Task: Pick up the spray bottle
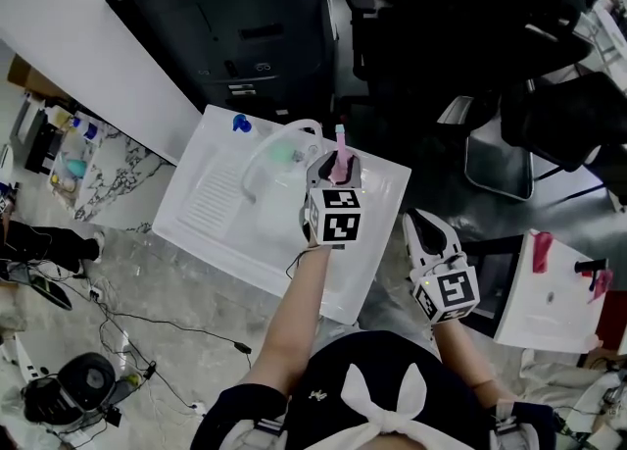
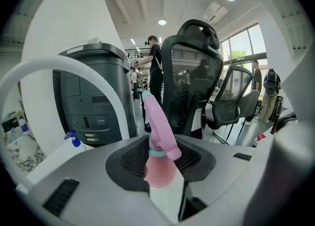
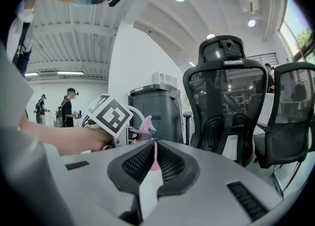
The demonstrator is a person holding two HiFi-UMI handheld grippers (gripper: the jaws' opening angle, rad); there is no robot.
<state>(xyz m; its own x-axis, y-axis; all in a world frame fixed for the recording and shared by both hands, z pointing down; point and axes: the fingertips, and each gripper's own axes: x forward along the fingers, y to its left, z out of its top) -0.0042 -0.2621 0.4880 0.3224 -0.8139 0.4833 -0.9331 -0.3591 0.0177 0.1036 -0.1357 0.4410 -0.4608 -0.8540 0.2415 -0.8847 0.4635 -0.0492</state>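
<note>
STATUS: grasp done | L gripper point(image 2: 160, 163) jaws pinching pink plastic spray bottle point(image 2: 160, 134), upright | LOC: over white moulded sink top point(image 1: 211, 205), nr far-right corner | R gripper point(image 3: 152, 166) jaws pressed together, empty | REMAINING: prob. only lift clear.

Grey-shelled left gripper point(image 1: 333, 166) and right gripper point(image 1: 428, 227); behind fingers point(image 2: 129, 163) of each, white cube point(image 1: 333, 218) with black square markers. Fingers lined with black mesh pads. Wearer: dark top point(image 1: 362, 365), white bow shape point(image 1: 387, 407), white-striped short sleeves point(image 1: 257, 428).
</note>
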